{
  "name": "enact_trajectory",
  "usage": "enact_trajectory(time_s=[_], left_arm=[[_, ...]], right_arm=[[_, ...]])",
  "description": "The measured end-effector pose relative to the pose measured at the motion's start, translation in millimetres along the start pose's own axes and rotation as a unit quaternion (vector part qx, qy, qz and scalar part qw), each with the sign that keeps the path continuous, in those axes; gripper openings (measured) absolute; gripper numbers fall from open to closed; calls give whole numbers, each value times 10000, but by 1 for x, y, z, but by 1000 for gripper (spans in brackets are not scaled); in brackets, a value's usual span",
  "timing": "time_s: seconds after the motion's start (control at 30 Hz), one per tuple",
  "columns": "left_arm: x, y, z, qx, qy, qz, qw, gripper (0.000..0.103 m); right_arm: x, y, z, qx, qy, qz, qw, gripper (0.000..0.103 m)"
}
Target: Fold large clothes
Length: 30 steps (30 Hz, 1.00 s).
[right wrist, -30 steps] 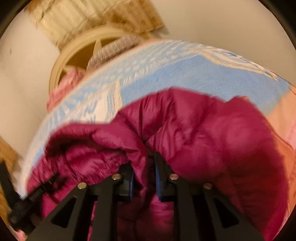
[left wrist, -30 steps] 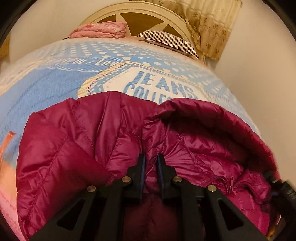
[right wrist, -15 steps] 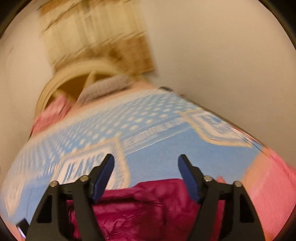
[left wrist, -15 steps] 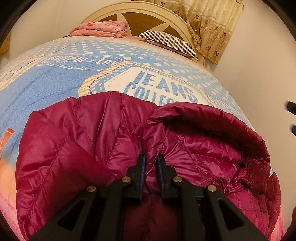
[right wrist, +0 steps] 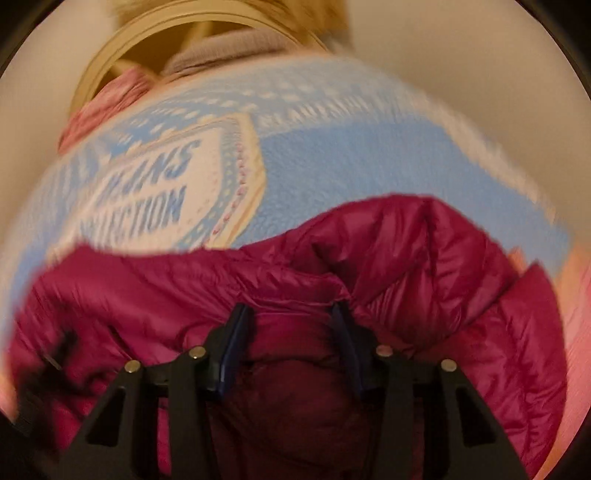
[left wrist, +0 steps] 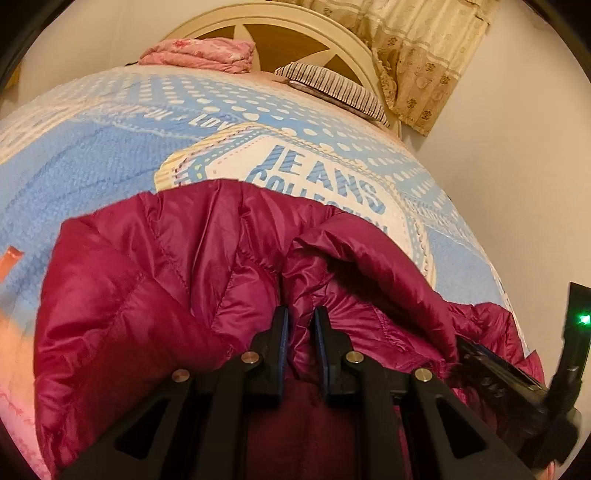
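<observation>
Half a second ago my right claw [right wrist: 291,314] was up in the air, wide open and looking across the bed; now it sits low over the magenta down jacket [right wrist: 424,266], fingers partly spread with a bulge of padding between them. The view is blurred, and I cannot tell whether the pads press the fabric yet. I judge it is coming in for a fresh grip further along the edge.

My left claw [left wrist: 300,317] has not shifted: its jaws stand nearly together, pinching a ridge of the jacket near the hood [left wrist: 369,251]. I hold that pinch as an anchor, so the slippery shell does not slide while the other side re-grips.

Beyond the claws, the jacket lies bunched on the blue printed blanket [left wrist: 92,155] covering the bed, well short of the striped pillow [left wrist: 332,88], folded pink cloth [left wrist: 199,51] and cream headboard [left wrist: 295,29].
</observation>
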<state>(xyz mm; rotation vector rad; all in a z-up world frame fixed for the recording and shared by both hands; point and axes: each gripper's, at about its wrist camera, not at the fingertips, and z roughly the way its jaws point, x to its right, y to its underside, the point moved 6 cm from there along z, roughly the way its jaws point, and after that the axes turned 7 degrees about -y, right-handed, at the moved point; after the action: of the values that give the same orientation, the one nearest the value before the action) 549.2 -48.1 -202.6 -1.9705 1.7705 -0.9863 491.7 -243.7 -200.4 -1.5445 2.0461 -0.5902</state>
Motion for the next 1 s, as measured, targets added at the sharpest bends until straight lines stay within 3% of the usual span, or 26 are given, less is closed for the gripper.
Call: enact_trajectory(time_s=[0.1,0.17,0.23,0.3,0.37,0.4,0.47,0.53,0.6,0.67,0.73,0.8,0.9,1.0], left_arm=[[5,-7,-19,89,-28,131,9999,15],[12,-20,-40,377,32,276,9989,15],[33,-46,-58,753,-211,747,9941,16],[53,-68,-55,750,-262,1044,9914,31],[66,-85,-39,553,-60,987,9936,47],[70,-90,-24,417,9,869,9953,48],[69,-88,2,26,-50,759,9971,48],[60,-69,26,-465,-375,760,9953,48],[41,-47,41,-620,-792,785,9918,48],[28,-31,46,-585,-733,763,9927,48],[20,-22,38,-256,-550,677,9959,48],[18,-22,39,-255,-476,598,9968,48],[20,-23,40,-231,-556,680,9959,48],[22,-21,42,-206,-647,770,9947,49]], right_arm=[[-5,3,0,162,226,-257,9993,50],[-2,3,-1,200,152,-228,9994,50],[3,3,-5,243,41,-161,9996,50],[5,3,-5,267,-7,-126,9996,50],[3,2,-6,286,-31,-109,9995,50],[3,2,-5,294,-57,-94,9995,50],[2,-1,-3,303,-92,-73,9995,50],[2,-1,-3,323,-141,-53,9994,50],[3,-1,-4,343,-200,-12,9992,50],[3,-1,-4,366,-256,6,9990,51],[4,-1,-5,378,-304,22,9988,51],[4,-1,-5,371,-311,25,9988,52],[6,-1,-13,542,-420,146,9975,52],[25,1,-23,818,-666,685,9921,52]])
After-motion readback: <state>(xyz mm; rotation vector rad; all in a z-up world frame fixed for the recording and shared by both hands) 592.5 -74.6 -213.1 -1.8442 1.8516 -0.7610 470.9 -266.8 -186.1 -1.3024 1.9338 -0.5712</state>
